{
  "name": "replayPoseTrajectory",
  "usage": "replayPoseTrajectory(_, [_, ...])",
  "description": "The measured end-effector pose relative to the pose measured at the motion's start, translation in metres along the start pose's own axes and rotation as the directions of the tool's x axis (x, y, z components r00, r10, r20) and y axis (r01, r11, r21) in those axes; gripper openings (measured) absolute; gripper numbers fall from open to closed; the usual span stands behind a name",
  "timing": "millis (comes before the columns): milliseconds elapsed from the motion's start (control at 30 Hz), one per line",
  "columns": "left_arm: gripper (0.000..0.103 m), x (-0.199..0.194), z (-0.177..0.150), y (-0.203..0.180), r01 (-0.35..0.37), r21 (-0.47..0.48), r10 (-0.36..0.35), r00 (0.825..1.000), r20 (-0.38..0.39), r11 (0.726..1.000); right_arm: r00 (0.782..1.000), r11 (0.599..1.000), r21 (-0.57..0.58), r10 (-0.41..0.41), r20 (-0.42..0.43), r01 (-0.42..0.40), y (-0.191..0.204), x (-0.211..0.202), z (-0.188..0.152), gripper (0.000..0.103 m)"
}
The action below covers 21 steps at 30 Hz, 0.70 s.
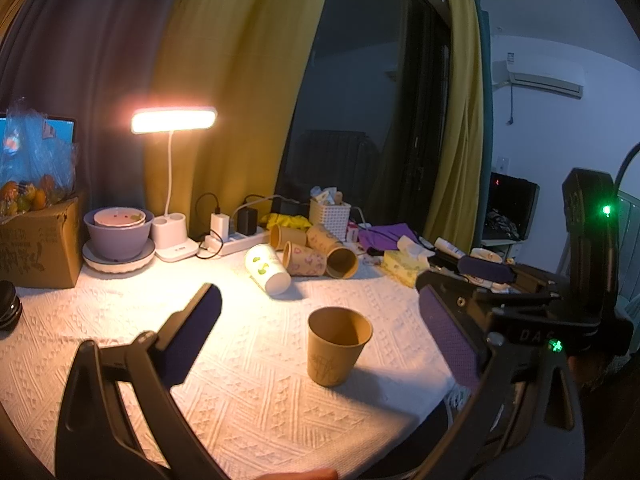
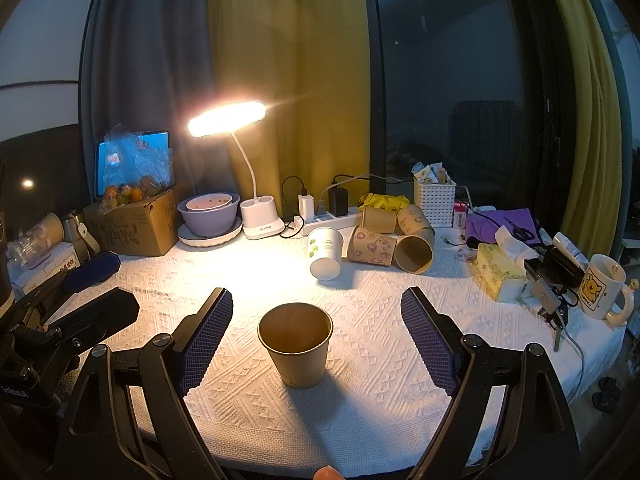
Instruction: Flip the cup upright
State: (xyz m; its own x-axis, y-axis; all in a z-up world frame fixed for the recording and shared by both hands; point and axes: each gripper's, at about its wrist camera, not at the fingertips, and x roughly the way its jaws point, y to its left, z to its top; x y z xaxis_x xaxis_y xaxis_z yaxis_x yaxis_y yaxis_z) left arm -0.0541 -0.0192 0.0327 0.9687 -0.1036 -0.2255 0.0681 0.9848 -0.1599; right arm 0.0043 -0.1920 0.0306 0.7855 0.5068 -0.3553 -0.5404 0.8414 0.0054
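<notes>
Between spread right tongs [image 2: 317,320] — cup [image 2: 296,344] upright.

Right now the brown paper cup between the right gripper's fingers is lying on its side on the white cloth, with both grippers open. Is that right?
Not quite. The brown paper cup stands upright, mouth up, on the white cloth, as the right wrist view shows. The rest holds: it sits between the fingers of the right gripper, untouched, and both that and the left gripper are open.

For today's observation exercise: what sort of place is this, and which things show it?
Probably a bedroom or dorm desk at a window: curtains, a lit desk lamp, an air conditioner, and household clutter around the upright paper cup.
</notes>
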Motion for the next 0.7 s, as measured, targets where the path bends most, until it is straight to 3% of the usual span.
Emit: replayPoseTrajectory(700, [0.1, -0.0002, -0.0013, 0.001, 0.0, -0.003, 0.0, 1.0, -0.001, 1.0, 1.0, 1.0, -0.001, 0.0, -0.002, 0.0, 0.0011, 0.0005, 0.001, 0.088])
